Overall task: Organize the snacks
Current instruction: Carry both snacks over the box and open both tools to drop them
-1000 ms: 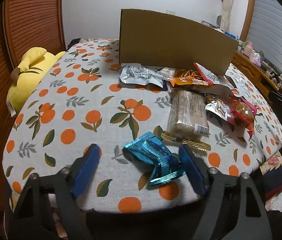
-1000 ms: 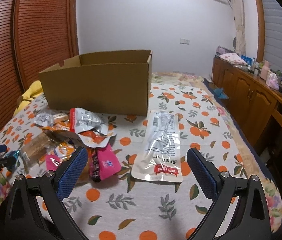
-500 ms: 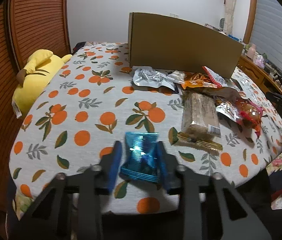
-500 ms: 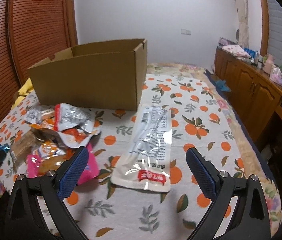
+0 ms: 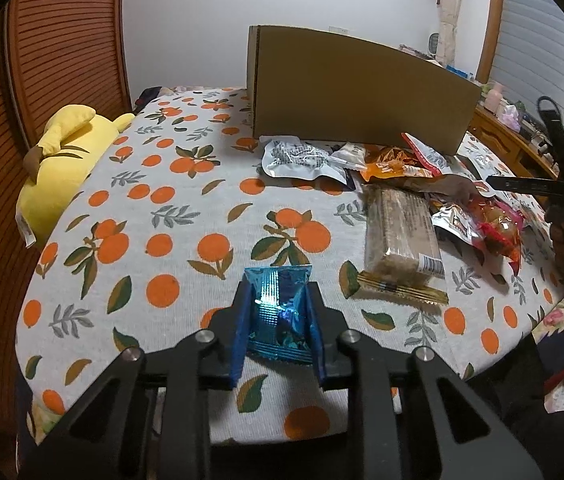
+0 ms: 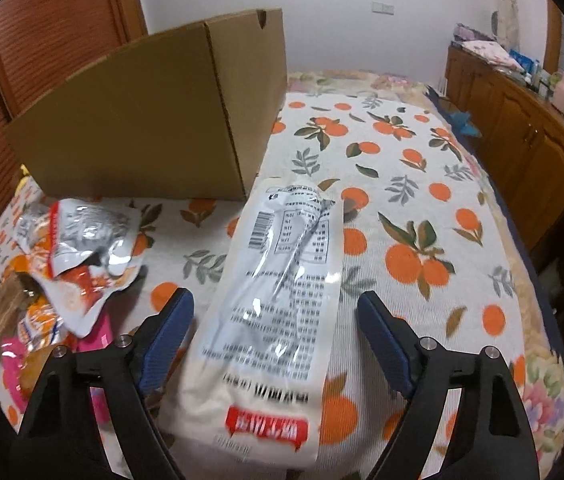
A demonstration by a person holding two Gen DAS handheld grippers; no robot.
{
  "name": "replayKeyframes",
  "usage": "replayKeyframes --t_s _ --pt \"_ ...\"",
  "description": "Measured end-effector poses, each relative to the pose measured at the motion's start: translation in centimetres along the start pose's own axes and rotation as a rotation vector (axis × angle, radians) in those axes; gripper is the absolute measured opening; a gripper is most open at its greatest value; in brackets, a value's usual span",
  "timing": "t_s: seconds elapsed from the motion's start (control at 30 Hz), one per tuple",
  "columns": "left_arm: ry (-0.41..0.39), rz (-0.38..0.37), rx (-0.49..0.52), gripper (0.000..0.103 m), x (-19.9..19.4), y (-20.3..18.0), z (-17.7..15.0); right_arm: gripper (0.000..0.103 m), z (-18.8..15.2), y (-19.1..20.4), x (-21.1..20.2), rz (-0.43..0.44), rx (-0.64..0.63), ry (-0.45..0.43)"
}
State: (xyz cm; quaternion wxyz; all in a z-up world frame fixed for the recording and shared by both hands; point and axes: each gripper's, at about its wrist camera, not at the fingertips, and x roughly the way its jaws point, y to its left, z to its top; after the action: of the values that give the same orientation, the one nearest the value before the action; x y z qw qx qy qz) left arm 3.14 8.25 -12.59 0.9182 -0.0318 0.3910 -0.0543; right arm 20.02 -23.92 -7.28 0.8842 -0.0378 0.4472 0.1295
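L: left gripper point(image 5: 277, 316) jaws, wide a second ago, closing onto blue packet point(image 5: 279, 312) | R: right gripper point(image 6: 275, 336) moved in, jaws narrowing astride white pouch point(image 6: 282, 292), not touching

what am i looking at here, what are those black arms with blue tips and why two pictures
No robot here: a person holds one hand-held gripper in each hand, each with two black fingers, blue pads and a camera looking forward along them. So each picture is one gripper's own view of the same bed, covered in an orange-print sheet.

In the left view, the left hand-held gripper is closing its pads on a blue packet. In the right view, the right hand-held gripper is closing around a long white packet but not yet touching it.

Also there: a cardboard box, a pile of snacks, and a yellow plush.
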Motion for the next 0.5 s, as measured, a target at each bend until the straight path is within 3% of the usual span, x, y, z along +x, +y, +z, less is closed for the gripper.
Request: replayKeyframes --t_s 0.23,0.37,0.5 --pt "-0.005 -0.009 0.01 0.022 0.2 -0.3 0.4 0.084 1.1 0.7 1.1 -0.049 -0.066 0.033" --pt "-0.007 -0.013 0.01 0.021 0.2 -0.3 0.3 0.072 1.5 0.8 1.2 -0.029 -0.08 0.046" --pt "-0.013 -0.018 0.0 0.021 0.0 0.1 0.3 0.067 1.5 0.8 1.1 -0.017 -0.085 0.059"
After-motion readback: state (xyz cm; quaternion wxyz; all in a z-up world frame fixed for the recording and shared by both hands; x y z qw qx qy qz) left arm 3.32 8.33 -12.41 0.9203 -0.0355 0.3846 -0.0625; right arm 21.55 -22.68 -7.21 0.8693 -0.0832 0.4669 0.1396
